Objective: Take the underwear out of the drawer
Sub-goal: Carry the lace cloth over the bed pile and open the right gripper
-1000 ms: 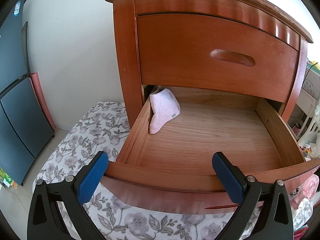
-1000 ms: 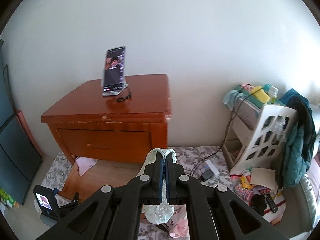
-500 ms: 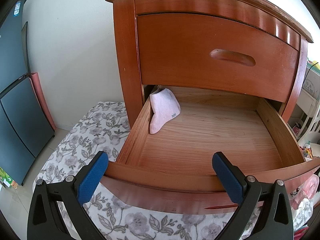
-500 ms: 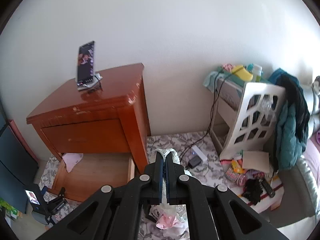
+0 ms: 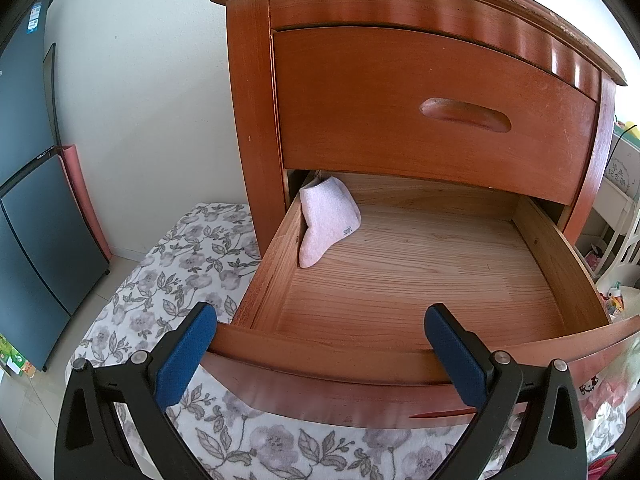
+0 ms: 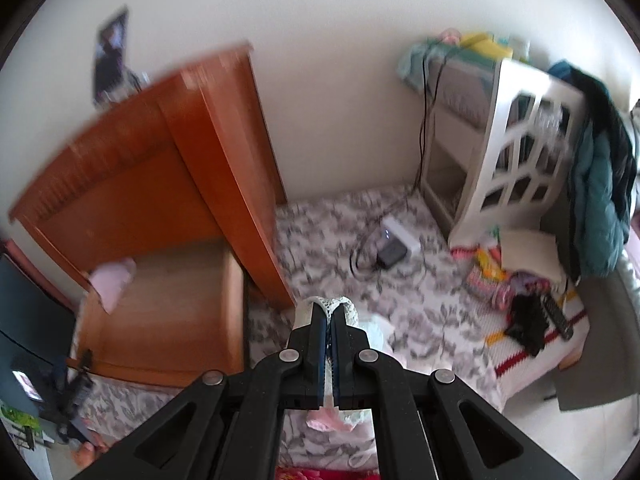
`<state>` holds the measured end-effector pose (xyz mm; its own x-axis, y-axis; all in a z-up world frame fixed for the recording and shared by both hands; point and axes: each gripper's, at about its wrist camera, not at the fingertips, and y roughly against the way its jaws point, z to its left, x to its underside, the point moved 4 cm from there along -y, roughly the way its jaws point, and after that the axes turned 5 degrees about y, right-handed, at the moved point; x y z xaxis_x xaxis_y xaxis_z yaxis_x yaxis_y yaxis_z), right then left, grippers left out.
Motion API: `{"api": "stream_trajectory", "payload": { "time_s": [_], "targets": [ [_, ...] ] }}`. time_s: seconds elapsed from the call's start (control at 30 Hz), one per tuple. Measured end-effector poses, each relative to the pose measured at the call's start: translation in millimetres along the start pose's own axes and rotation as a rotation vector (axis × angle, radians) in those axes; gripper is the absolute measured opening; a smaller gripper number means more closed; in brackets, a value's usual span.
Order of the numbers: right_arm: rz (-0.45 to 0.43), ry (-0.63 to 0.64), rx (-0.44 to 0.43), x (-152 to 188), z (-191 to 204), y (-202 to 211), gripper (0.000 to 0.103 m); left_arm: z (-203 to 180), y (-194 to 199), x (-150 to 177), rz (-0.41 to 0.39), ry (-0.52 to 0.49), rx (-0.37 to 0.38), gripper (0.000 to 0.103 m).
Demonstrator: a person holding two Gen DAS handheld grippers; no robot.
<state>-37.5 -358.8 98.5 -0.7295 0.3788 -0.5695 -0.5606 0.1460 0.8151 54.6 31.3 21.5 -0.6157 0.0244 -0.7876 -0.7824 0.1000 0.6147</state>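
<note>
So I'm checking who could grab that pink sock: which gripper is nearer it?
Left. The left gripper sits open at the drawer's front edge, facing the pink sock; the right gripper is off beside the nightstand, clamping underwear.

Drawer interior clear except pink sock against left wall.

Nightstand is reddish-brown wood, its open drawer lined in paler tan grain, with a pale pink sock in the back left corner. Mat on the floor is white with a grey-lilac flower-and-leaf print; left tool and right tool are black with blue pads, the right one pinching white lace-edged underwear. Shelf unit is white with a teal jacket draped on it; cabinet at left is dark blue-grey.
</note>
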Motion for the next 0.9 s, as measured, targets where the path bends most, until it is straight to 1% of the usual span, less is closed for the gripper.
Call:
{"api": "stream_trajectory", "payload": {
  "time_s": [0.13,0.23,0.4,0.6,0.67,0.7,0.77,0.8,0.83,0.9],
  "targets": [
    [0.114,0.002,0.006,28.4,5.1,-48.0,0.002,0.0,0.0,0.0,0.0,0.0,0.0,0.103],
    [0.183,0.002,0.008,49.5,8.2,-77.0,0.002,0.0,0.0,0.0,0.0,0.0,0.0,0.103],
    [0.259,-0.006,0.016,74.8,8.9,-107.5,0.002,0.0,-0.1,0.0,0.0,0.0,0.0,0.103],
    [0.324,-0.025,0.013,95.3,6.2,-129.1,0.003,0.0,-0.1,0.0,0.0,0.0,0.0,0.103],
    [0.344,-0.035,0.013,100.4,4.8,-135.0,0.007,0.1,-0.3,-0.1,0.0,0.0,0.0,0.103],
    [0.349,-0.037,0.014,101.7,4.4,-136.8,0.014,0.0,-0.3,-0.1,0.0,0.0,0.0,0.103],
    [0.363,-0.041,0.017,105.6,3.3,-140.9,0.037,0.1,-0.4,-0.1,0.0,0.0,0.0,0.103],
    [0.368,-0.041,0.022,107.7,2.5,-142.6,0.043,-0.1,-0.1,-0.1,0.0,0.0,0.0,0.103],
    [0.37,-0.041,0.026,108.9,1.9,-143.5,0.051,0.1,-0.4,-0.1,0.0,0.0,0.0,0.103],
    [0.376,-0.043,0.036,110.9,0.3,-145.5,0.059,-0.1,-0.1,-0.1,0.0,0.0,0.0,0.103]
  ]
}}
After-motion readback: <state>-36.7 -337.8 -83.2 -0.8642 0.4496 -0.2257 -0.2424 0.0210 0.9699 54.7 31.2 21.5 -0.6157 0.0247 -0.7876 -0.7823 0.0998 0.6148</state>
